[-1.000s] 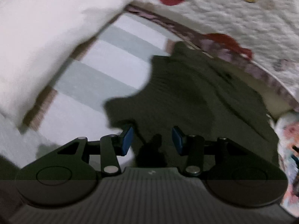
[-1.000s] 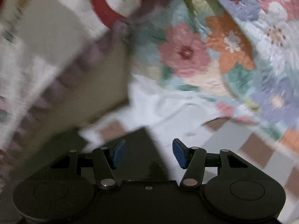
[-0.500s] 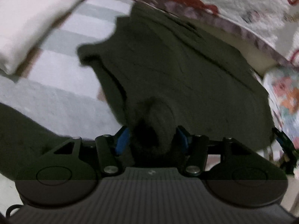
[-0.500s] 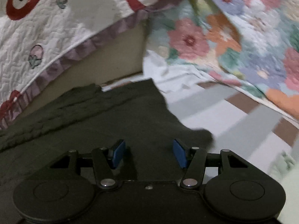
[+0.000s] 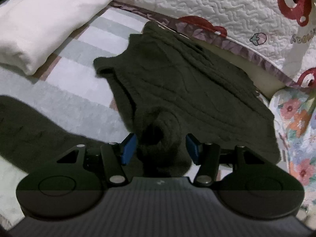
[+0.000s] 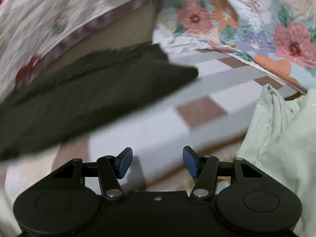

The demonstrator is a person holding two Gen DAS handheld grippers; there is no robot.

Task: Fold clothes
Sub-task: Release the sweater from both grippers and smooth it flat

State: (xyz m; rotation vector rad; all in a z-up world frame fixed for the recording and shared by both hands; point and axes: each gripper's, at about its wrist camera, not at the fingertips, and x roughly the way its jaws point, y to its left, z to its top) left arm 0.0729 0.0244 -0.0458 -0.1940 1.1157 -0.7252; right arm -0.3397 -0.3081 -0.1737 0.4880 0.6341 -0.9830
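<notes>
A dark olive knit sweater (image 5: pixel 197 83) lies spread on the striped bed sheet (image 5: pixel 69 83). My left gripper (image 5: pixel 161 148) is open, with a rolled sleeve cuff (image 5: pixel 165 138) of the sweater bunched between its blue pads, which stand wide and do not pinch it. In the right wrist view the sweater (image 6: pixel 88 90) lies at the left, blurred. My right gripper (image 6: pixel 157 163) is open and empty, over bare sheet (image 6: pixel 158 130), apart from the sweater's edge.
A white folded item (image 5: pixel 45 19) lies at the far left. A quilt with red bears (image 5: pixel 246 6) runs along the back. A floral quilt (image 6: pixel 256 23) is at the right. A pale green garment (image 6: pixel 280 130) lies at the right wrist view's right side.
My left gripper came down over the sweater's sleeve cuff, which now sits between its open pads. My right gripper drew back off the sweater toward the bare sheet.
</notes>
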